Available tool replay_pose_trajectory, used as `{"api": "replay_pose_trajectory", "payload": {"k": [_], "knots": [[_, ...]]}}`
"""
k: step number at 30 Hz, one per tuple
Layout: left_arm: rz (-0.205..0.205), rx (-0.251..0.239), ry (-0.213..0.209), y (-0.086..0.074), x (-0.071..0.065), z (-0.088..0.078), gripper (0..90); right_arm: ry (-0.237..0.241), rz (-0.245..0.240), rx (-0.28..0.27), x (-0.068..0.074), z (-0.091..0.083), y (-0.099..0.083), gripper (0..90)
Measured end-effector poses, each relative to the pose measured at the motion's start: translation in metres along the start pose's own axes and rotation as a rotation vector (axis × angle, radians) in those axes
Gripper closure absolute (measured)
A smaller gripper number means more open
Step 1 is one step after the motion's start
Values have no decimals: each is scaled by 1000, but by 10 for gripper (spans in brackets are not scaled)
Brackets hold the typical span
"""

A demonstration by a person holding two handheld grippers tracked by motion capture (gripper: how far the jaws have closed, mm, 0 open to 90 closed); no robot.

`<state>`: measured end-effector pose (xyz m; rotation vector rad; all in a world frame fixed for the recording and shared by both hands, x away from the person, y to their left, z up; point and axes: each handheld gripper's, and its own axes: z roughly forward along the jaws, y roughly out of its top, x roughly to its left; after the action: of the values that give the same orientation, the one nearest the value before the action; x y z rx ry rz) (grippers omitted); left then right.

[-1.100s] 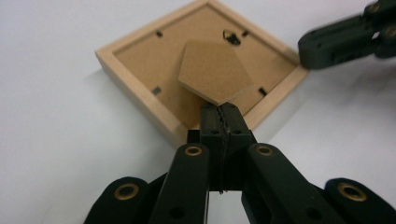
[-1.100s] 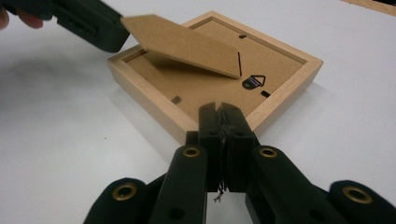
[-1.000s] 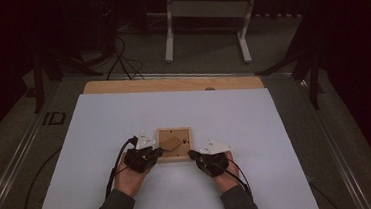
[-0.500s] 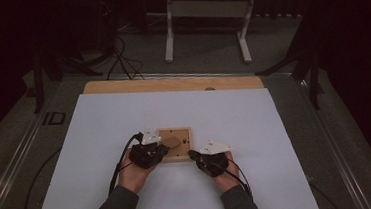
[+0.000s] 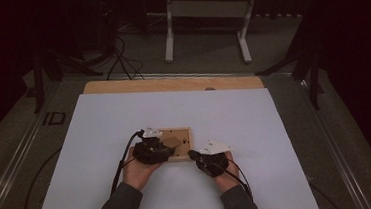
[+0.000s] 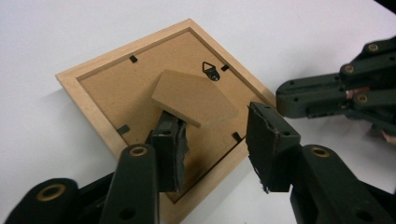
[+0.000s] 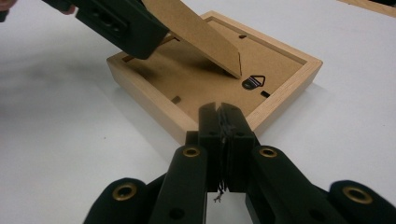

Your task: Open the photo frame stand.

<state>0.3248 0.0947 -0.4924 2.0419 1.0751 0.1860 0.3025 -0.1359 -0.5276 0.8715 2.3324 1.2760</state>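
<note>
Frame (image 5: 175, 144) of pale wood lies face down on the white desk (image 5: 255, 124), near the middle, back board up with its cardboard stand flap (image 6: 195, 98) lifted. Left claw (image 6: 217, 140) sits over the frame's near-left part, jaws just been opening, one pad tucked under the flap, the other clear of it, nothing gripped. Right claw (image 7: 223, 122) is closed on nothing, tips right at the frame's near-right edge; touching or not, cannot tell.
</note>
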Motion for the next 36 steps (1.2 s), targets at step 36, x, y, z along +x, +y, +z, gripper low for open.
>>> {"api": "replay_pose_trajectory", "payload": {"k": [36], "knots": [[-212,-15,-49,10,16,11,477,3,-4,0,0,0,0,862]]}}
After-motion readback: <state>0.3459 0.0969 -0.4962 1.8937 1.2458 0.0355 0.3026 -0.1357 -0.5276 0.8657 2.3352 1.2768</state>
